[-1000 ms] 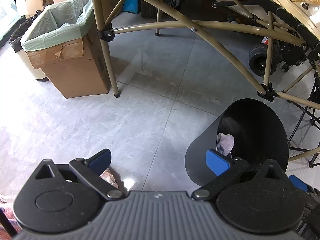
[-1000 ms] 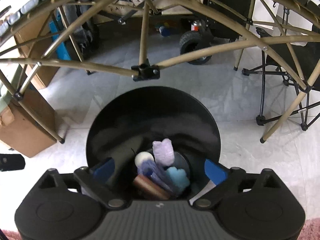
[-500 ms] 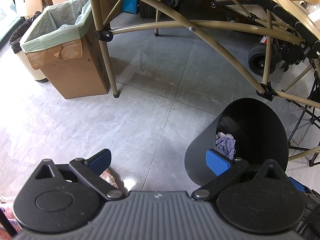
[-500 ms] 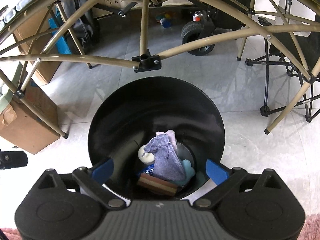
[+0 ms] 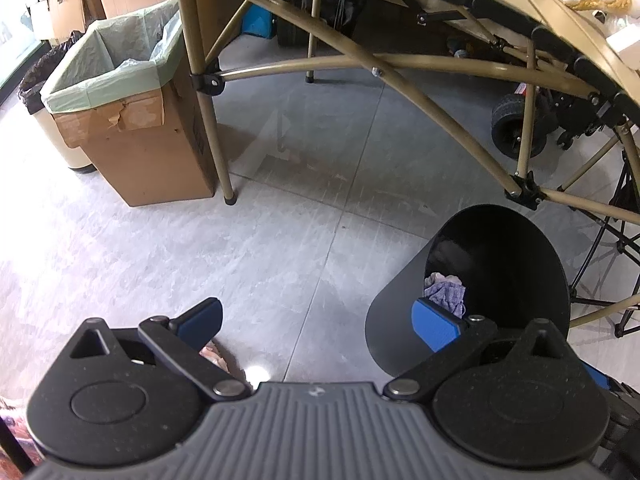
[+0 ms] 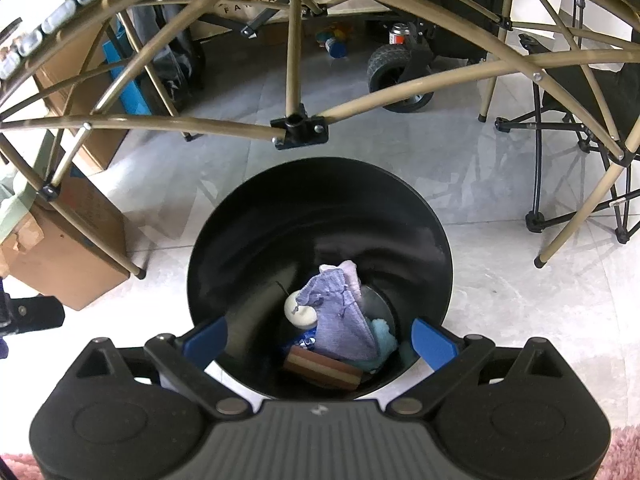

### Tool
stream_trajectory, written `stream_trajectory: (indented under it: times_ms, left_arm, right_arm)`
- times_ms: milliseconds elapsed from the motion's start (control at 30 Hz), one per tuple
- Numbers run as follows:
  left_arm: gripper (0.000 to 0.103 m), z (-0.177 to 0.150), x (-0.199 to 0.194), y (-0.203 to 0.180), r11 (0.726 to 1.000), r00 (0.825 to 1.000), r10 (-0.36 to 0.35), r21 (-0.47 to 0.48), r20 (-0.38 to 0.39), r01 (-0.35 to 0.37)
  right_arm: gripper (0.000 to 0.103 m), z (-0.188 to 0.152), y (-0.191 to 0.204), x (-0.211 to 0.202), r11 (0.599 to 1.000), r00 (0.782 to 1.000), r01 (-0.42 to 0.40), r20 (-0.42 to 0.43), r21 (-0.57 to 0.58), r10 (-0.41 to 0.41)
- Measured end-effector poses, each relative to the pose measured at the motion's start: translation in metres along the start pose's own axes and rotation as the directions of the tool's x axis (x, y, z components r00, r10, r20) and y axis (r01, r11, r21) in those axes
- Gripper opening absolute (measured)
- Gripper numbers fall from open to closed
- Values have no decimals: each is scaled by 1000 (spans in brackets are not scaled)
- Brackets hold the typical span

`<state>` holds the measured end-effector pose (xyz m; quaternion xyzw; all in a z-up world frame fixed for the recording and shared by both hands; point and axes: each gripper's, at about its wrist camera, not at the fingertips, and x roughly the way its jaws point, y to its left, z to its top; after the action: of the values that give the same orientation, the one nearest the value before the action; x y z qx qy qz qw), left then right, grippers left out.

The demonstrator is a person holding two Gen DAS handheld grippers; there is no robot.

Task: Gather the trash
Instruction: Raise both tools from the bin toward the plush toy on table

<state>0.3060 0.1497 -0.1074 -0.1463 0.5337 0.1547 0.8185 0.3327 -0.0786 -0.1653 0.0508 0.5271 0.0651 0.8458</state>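
Right claw [image 6: 318, 338] hangs wide open and empty over the black bin [image 6: 432, 240] where the purple cloth [image 6: 340, 320] lies on other trash, left claw [image 5: 316, 320] also spread and empty, so lift clear of the rim before seeking more.

A purple cloth [image 6: 340, 320] hides most trash beneath it.

A round black plastic bin [image 6: 320, 216] is stood upright on the grey tile floor. Inside it, a crumpled lavender cloth [image 6: 340, 320] is draped over the pile, with a white ball [image 6: 298, 312] at 9 o'clock, a brown striped block [image 6: 324, 370] at 6 and some light blue foam [image 6: 384, 336] at 4.
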Motion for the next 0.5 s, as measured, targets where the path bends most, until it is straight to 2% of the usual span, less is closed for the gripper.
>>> stream_trajectory:
  times_ms: [233,500]
  left_arm:
    - [103,-1,-18,-5,999,996,-35,18,81,34]
    - [103,2,-43,-19,995,977,-85,61,197,74]
  right_arm:
    - [99,2,-8,-20,999,998,-37,50,16,36]
    - [99,4,-24,-54,996,987,-82,145,28,77]
